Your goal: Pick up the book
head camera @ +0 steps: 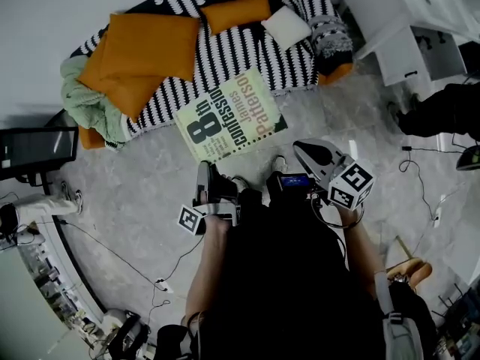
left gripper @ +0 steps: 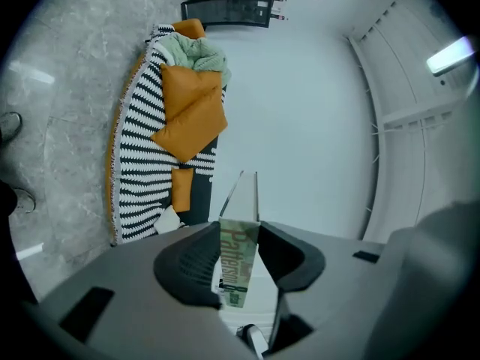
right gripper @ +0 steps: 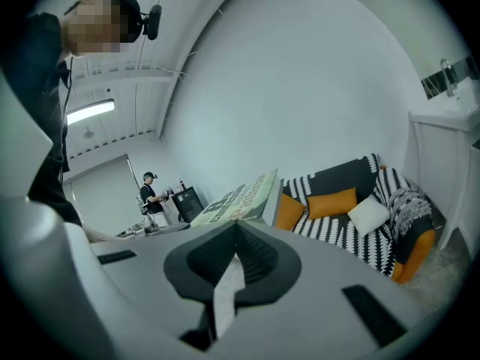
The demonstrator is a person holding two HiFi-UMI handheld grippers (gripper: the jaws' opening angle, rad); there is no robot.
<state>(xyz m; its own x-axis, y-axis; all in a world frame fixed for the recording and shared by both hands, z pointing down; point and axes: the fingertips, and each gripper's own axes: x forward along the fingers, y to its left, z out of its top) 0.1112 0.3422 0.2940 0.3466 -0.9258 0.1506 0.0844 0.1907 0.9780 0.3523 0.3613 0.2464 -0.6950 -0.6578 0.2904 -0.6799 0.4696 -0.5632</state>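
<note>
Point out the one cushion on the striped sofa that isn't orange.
The white cushion near the right end of the sofa in the head view; the large cushion and the slimmer cushion are orange.

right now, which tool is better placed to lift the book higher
Left. The left tool is clamped on the book at its spine; the right tool is shut with nothing between its jaws, off to the book's side.

book (head camera: 229, 116): small print too small to read
sofa (head camera: 225, 51): top cut off by frame
distant person (right gripper: 152, 197): too small for detail
</note>
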